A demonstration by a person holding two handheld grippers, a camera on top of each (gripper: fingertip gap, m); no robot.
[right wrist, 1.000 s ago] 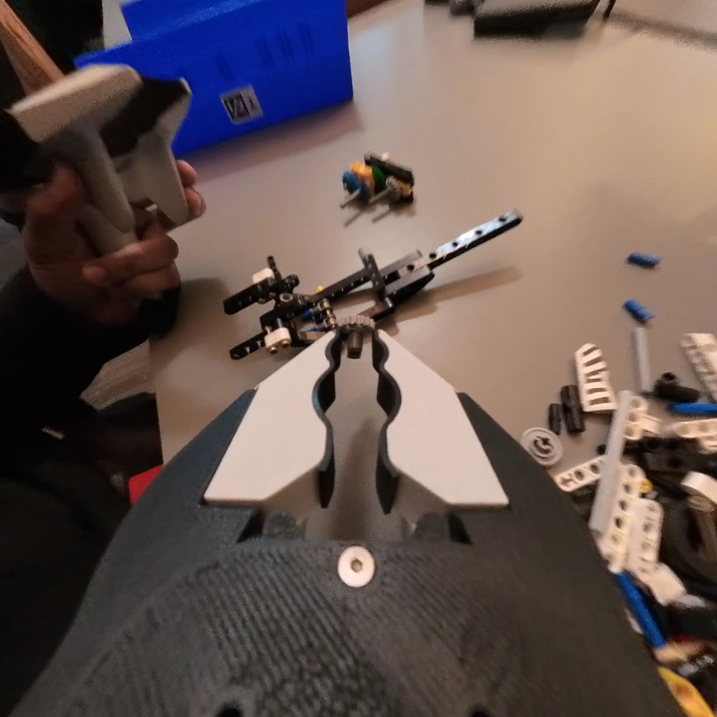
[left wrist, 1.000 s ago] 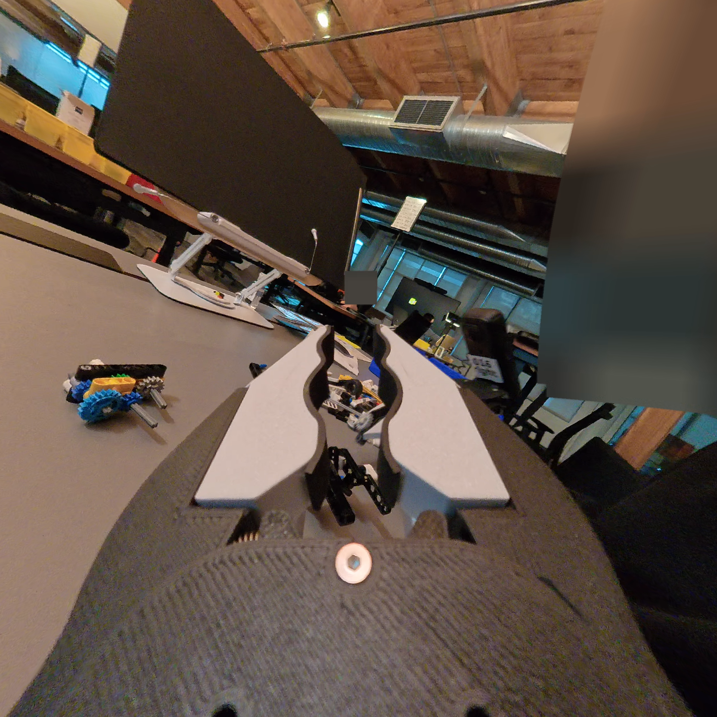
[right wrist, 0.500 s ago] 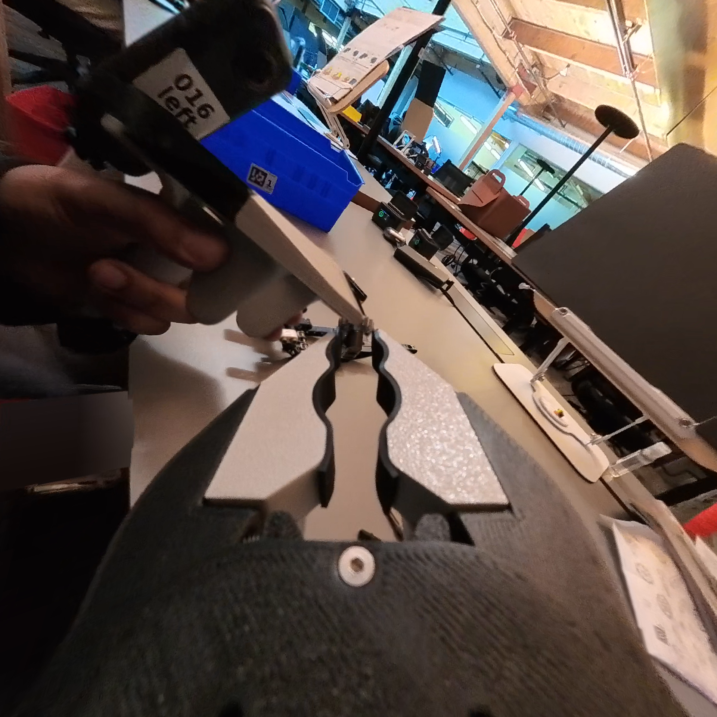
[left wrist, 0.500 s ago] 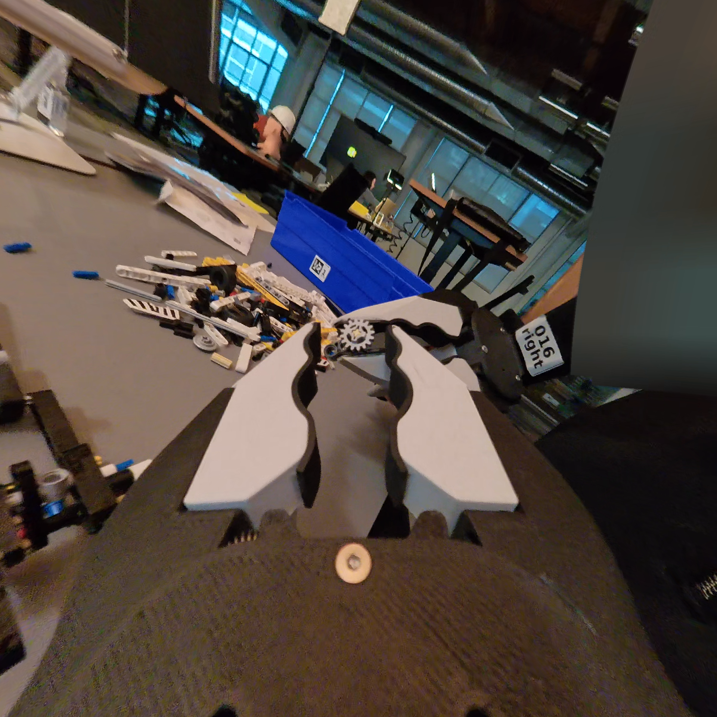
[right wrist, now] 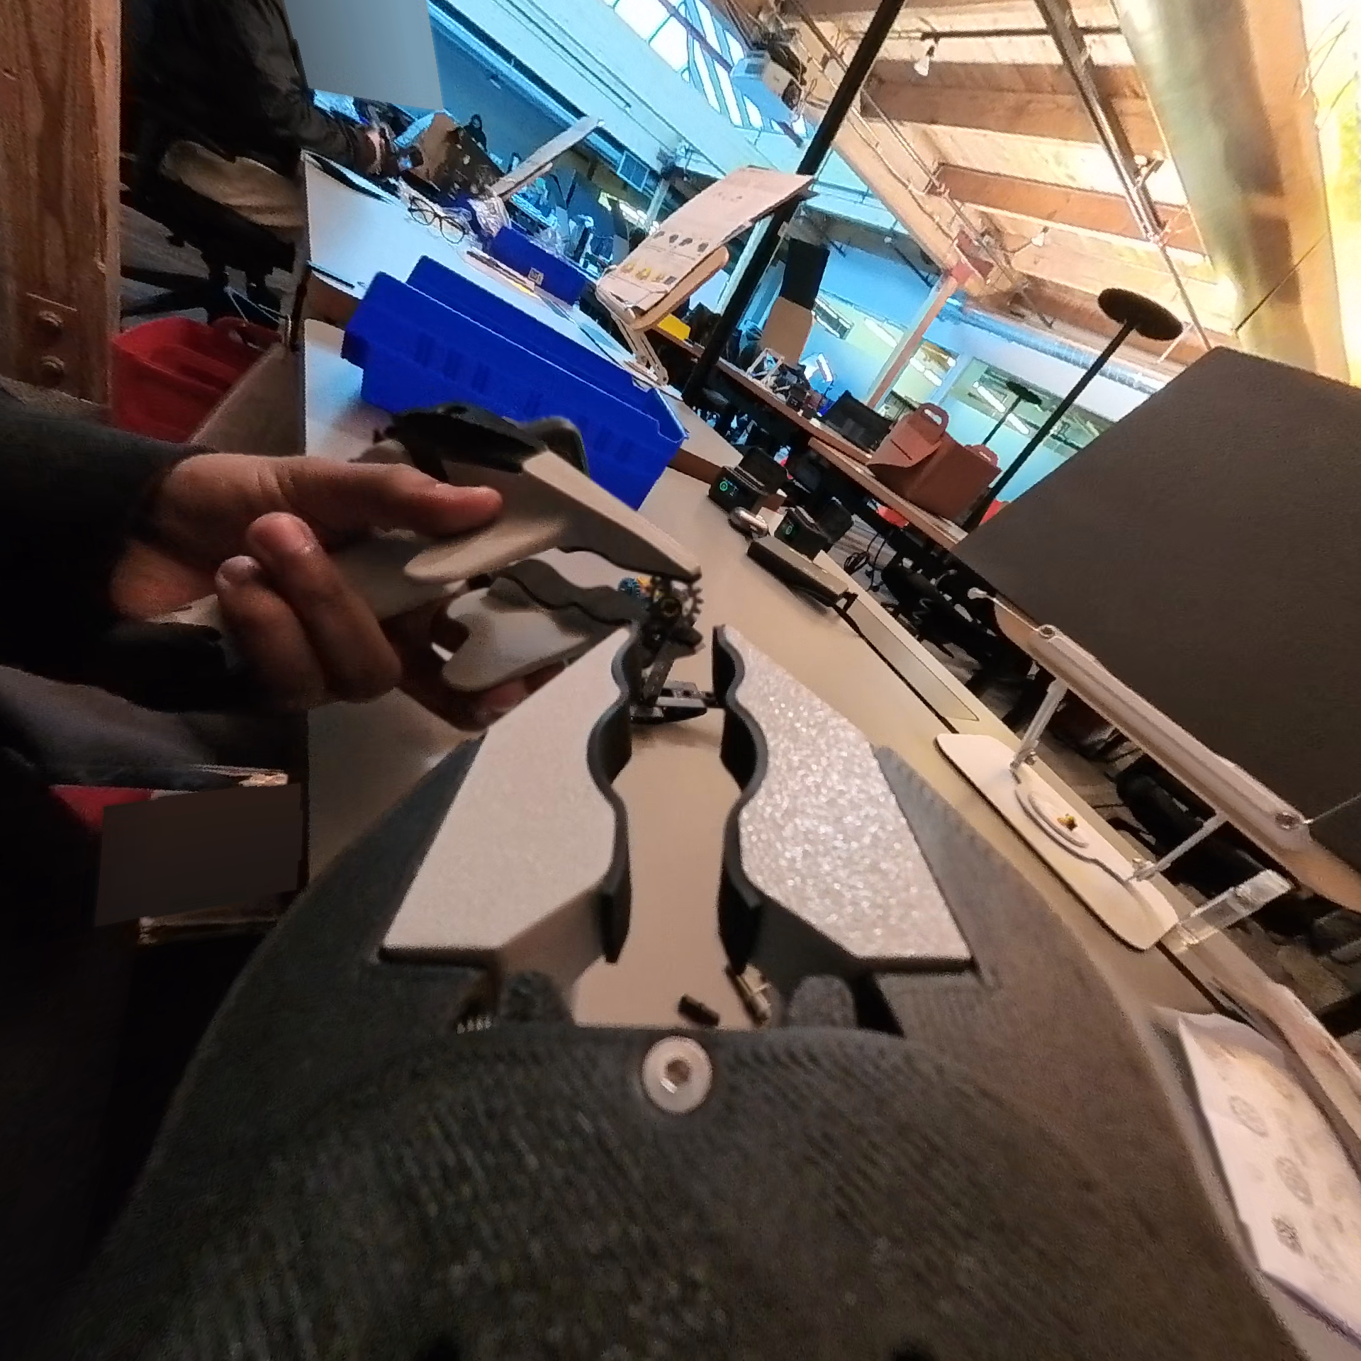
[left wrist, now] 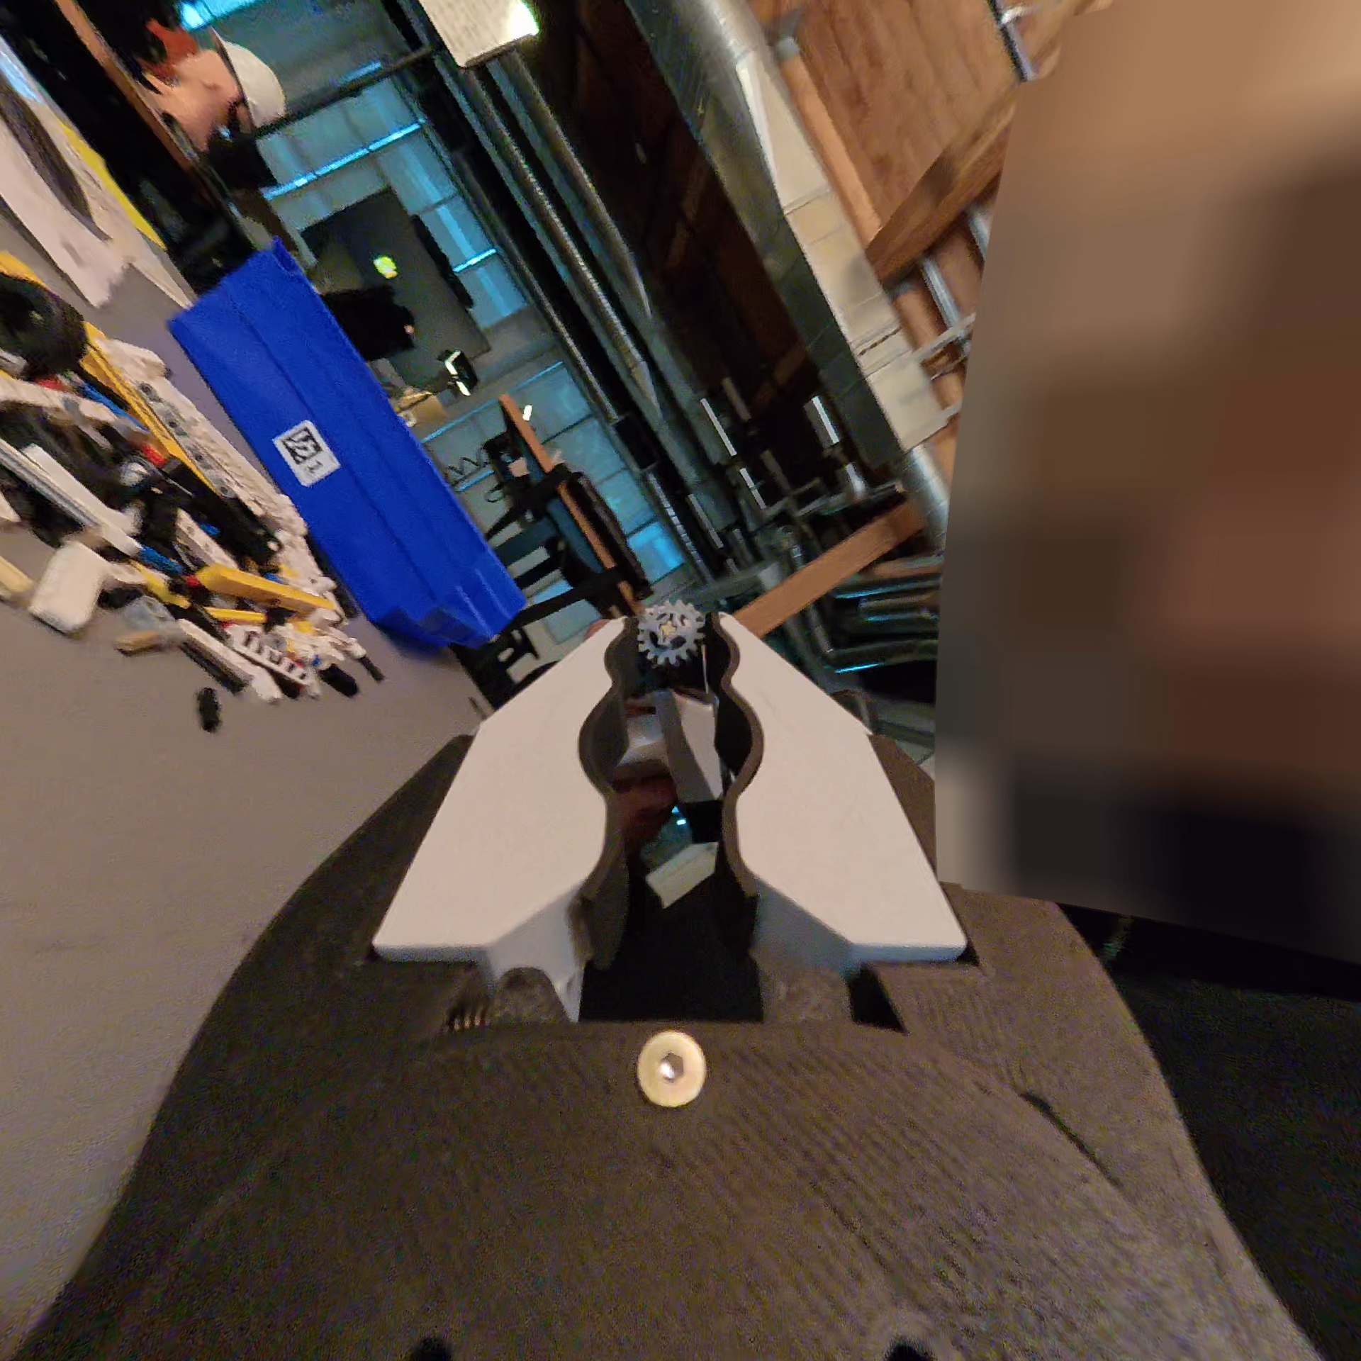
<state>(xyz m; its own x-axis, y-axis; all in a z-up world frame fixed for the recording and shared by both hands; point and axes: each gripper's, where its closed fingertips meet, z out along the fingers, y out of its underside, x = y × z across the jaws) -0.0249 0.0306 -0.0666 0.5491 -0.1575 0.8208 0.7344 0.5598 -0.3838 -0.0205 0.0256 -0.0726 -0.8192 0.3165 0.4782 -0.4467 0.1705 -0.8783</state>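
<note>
Here the left gripper (left wrist: 669,639) had its fingers pinched on a small grey gear (left wrist: 669,632), held at the very tips with its flat face toward the left camera. In the right wrist view the gear (right wrist: 681,600) sat at the top of a black beam assembly (right wrist: 658,674), whose long axis ran steeply upward from between the fingers of the right gripper (right wrist: 670,655). Whether those fingers pressed the beam I cannot tell; they stood narrowly apart. All this hung above the grey desk (right wrist: 795,589). A hand (right wrist: 294,574) gripped the left tool. A blue bin (left wrist: 346,471) and a heap of loose parts (left wrist: 147,515) lay to the left.
</note>
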